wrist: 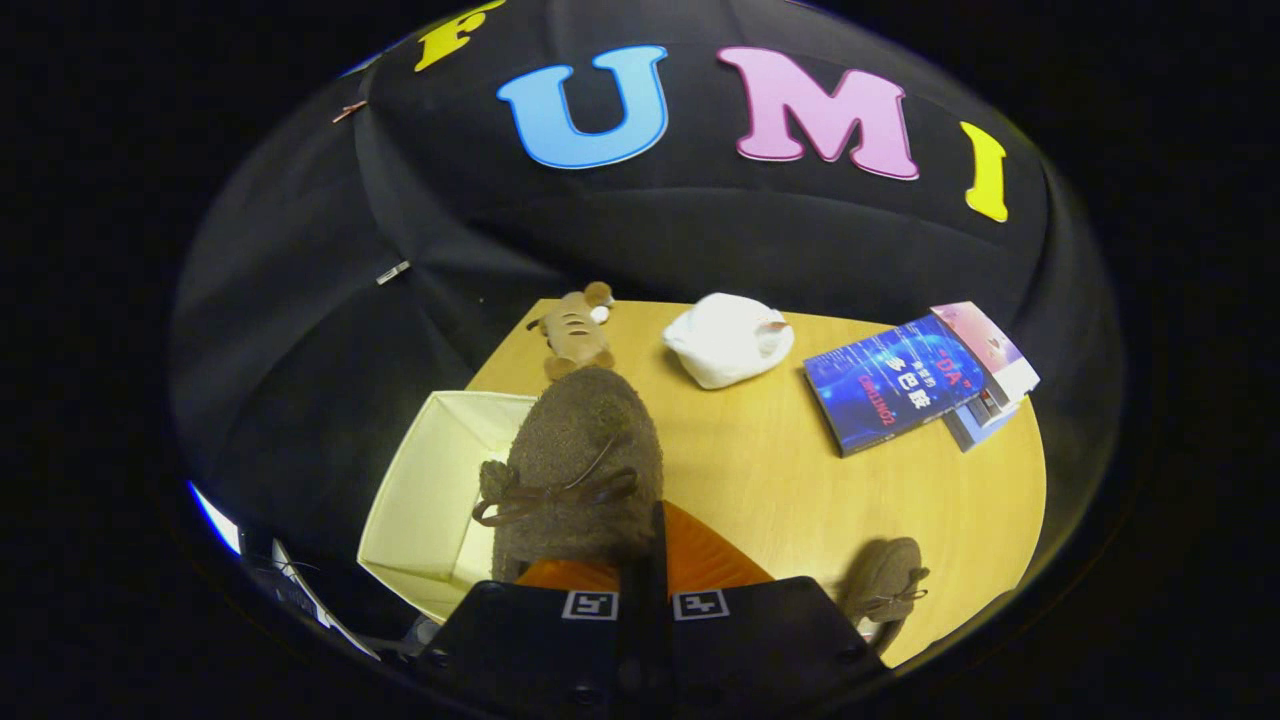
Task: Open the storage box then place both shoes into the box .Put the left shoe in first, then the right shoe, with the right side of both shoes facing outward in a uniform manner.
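Tongs (645, 590) pinched narrow, clamped on brown fuzzy shoe (580, 470) at its collar, orange lining showing between the fingers. Held shoe hangs toe-forward over right rim of open cream storage box (425, 490), laces on top. Second brown shoe (885, 585) lies on bench (800, 500), right of the tongs. Beyond: plush toy (577, 330), white cloth lump (728, 340), stacked books (900, 380).

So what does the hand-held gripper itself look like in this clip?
The hand-held gripper has a broad, dark, matte body across the base of the gripper view, split by a narrow central seam. Each half carries a small square black-and-white fiducial marker near its top inner corner. No cables, sleeve or hand are visible.
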Demonstrator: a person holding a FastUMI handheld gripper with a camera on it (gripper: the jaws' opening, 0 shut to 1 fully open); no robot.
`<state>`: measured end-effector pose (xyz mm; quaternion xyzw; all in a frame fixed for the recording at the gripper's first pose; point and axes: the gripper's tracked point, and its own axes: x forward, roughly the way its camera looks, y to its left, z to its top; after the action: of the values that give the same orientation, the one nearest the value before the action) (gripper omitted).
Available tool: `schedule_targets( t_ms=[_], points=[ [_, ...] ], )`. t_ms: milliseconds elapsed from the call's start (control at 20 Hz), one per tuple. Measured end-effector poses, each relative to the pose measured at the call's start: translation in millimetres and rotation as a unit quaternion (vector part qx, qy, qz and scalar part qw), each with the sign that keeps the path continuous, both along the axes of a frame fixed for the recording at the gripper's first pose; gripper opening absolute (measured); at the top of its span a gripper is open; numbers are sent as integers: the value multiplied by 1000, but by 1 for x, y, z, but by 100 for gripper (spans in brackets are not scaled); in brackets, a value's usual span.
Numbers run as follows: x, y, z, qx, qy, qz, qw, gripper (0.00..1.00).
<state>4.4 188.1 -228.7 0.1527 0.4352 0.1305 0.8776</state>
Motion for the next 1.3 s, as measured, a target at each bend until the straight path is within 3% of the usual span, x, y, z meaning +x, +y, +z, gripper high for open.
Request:
schedule_targets(
  t_ms=[250, 500, 1000, 1200, 1300],
  points=[
    [16, 81, 17, 23, 11, 24, 999, 5],
    [12, 151, -7, 25, 59, 46, 997, 6],
    [1, 196, -69, -20, 132, 38, 990, 6],
    [-17, 231, -65, 25, 149, 76, 986, 21],
    [-20, 235, -62, 30, 145, 95, 984, 33]
  ],
)
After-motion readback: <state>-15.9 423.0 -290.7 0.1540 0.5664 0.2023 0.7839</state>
